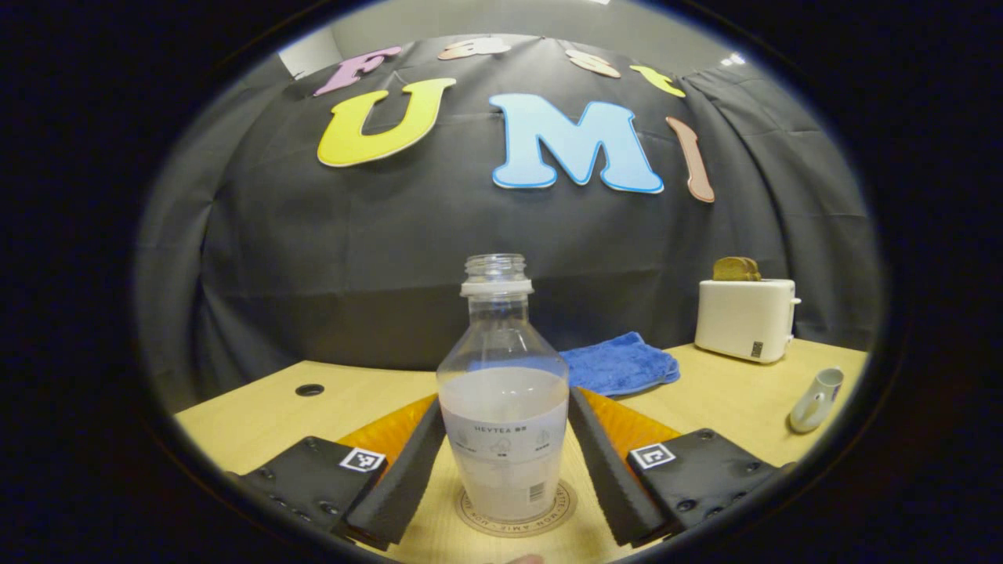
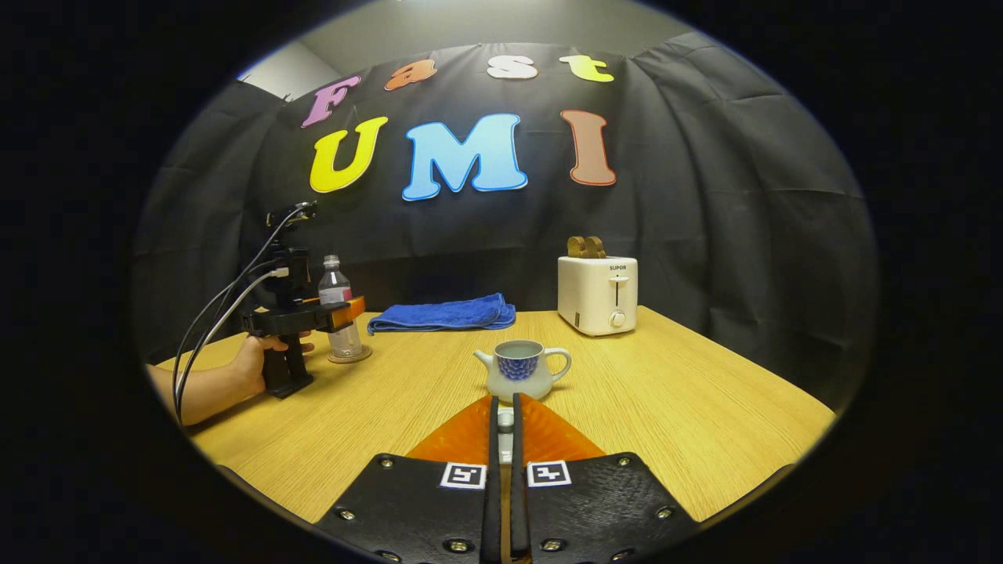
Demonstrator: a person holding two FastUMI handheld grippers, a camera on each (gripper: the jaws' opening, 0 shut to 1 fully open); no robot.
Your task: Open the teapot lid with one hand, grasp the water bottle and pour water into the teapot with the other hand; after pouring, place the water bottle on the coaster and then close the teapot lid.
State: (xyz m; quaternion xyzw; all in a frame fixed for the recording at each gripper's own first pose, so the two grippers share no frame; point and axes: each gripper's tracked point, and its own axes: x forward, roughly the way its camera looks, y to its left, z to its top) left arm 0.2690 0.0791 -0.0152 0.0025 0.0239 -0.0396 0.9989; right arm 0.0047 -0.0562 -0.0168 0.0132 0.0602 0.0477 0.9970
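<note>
The lid (image 2: 505,421) is pinched in the closed right gripper (image 2: 505,427), straight before the open teapot (image 2: 521,370); the water bottle (image 1: 504,392) is straddled, ungripped, by the parted left gripper (image 1: 505,462).

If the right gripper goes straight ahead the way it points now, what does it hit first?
Most likely the teapot, which stands open on the table dead ahead of the right gripper; the wood between looks bare. Something small sits pinched between its fingers, probably the lid.

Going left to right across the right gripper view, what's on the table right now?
Hand holding the left gripper → water bottle standing on the coaster → blue towel → teapot, lid off → toaster.
</note>
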